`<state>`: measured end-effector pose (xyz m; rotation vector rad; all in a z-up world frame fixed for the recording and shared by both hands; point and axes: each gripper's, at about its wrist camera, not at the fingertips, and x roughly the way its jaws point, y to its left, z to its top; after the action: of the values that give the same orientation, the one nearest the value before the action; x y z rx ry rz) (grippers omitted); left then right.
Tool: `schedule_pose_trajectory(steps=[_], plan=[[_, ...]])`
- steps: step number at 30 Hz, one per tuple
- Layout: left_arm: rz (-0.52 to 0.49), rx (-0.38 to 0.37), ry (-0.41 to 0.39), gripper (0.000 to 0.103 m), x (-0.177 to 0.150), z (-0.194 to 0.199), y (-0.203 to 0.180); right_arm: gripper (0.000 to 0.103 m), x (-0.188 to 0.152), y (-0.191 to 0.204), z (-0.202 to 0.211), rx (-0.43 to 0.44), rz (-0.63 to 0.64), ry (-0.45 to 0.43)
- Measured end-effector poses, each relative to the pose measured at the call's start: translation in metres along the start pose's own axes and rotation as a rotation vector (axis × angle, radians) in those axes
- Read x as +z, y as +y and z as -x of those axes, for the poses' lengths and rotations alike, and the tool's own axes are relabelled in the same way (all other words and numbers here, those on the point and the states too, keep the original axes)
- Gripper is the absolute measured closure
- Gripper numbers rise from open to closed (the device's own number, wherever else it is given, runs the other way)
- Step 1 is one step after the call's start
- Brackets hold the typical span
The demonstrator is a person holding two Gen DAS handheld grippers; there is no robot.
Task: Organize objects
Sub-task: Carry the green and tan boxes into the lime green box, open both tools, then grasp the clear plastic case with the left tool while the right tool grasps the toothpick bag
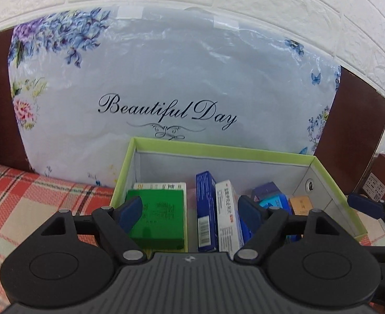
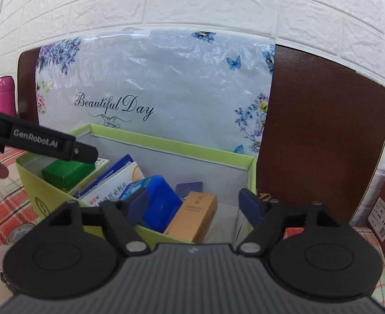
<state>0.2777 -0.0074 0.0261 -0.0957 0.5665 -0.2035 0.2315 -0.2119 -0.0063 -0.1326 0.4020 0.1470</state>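
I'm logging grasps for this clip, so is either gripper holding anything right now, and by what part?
Nothing is held. The left gripper and right gripper both stand open over the green-rimmed box, their pads clear of the packages inside.

Cartons in box, before pillow

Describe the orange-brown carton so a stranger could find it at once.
Start at the big "Beautiful Day" pillow leaning on the headboard; in front of it sits an open green-rimmed box. Inside, toward its right end, the orange-brown carton lies beside a bright blue box, the only tan pack there.
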Motion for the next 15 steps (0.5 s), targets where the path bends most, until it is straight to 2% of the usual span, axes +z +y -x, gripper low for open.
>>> schedule_pose_trajectory(steps=[7,10,15], plan=[[-0.027,0.044,-0.008,0.020,0.003,0.041,-0.014,0.000,0.006,0.005,0.032,-0.029,0.003,-0.056],[-0.013,0.069,0.013,0.020,0.001,0.059,-0.019,0.000,0.009,0.006,0.054,-0.031,-0.009,-0.074],[-0.029,0.079,-0.011,0.020,-0.014,0.095,-0.025,0.000,0.008,0.009,0.088,-0.020,-0.037,-0.082]])
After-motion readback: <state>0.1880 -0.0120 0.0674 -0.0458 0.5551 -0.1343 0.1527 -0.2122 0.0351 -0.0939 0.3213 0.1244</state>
